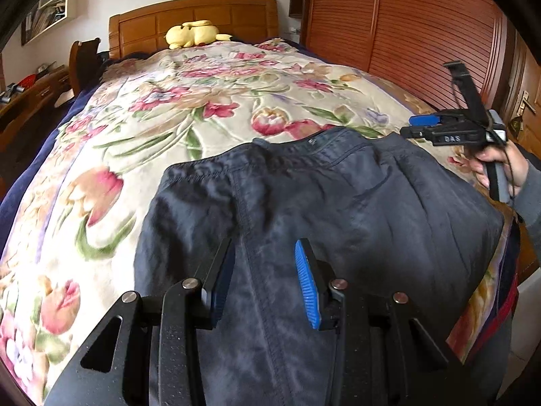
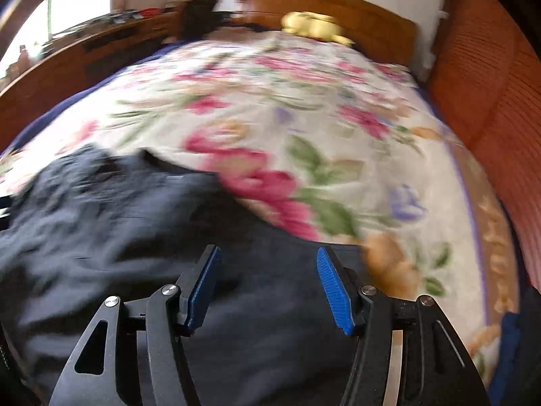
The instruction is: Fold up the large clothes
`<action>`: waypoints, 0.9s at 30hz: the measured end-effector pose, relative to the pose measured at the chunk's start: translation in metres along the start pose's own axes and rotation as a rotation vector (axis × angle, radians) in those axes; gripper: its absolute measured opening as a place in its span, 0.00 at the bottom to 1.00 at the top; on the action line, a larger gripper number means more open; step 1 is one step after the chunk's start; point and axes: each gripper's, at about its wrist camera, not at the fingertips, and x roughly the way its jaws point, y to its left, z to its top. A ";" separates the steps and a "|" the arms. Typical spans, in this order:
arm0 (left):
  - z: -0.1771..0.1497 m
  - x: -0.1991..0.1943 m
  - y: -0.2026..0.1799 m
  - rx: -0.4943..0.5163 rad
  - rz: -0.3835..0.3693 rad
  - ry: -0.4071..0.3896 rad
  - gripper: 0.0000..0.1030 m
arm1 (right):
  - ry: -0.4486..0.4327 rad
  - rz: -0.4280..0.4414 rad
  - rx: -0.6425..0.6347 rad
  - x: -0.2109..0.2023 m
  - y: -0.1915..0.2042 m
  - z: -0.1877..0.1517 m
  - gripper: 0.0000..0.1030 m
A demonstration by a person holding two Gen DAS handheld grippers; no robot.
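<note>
Left gripper [image 1: 265, 280]: pitched downward over the near part of the trousers; jaws parted, nothing clamped between the blue pads.
Right gripper [image 2: 268, 287]: pitched downward at the right edge of the trousers; jaws parted, no fabric between them. The left wrist view shows it raised above the trousers' right side.
Hand [image 1: 497, 165]: one visible, in a grey sleeve, wrapped round the right gripper's handle.
Trousers [image 1: 321, 209]: one dark navy pair, spread flat on the floral blanket, waistband toward the headboard.
Floral blanket [image 1: 169, 108]: one, under the trousers.
Yellow plush toy [image 1: 192, 34]: one, far beyond the trousers, against the headboard [image 1: 203, 17].
</note>
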 end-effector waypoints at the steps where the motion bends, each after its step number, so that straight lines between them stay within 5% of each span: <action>1: -0.002 -0.001 0.001 -0.003 0.004 -0.001 0.37 | -0.005 0.038 -0.013 -0.002 0.013 0.001 0.59; 5: -0.006 -0.007 0.007 -0.015 0.015 -0.003 0.37 | 0.007 0.145 -0.054 0.004 0.057 0.005 0.59; 12: -0.014 -0.017 0.017 -0.026 0.025 -0.016 0.37 | 0.147 0.093 -0.126 0.056 0.102 0.009 0.59; 14: -0.015 -0.018 0.018 -0.027 0.024 -0.017 0.37 | 0.170 0.078 -0.145 0.067 0.106 0.010 0.39; 17: -0.017 -0.019 0.020 -0.025 0.024 -0.021 0.37 | 0.175 0.079 -0.159 0.085 0.114 0.016 0.28; 27: -0.017 -0.016 0.014 -0.028 0.000 -0.029 0.37 | 0.095 0.073 -0.133 0.110 0.114 0.042 0.17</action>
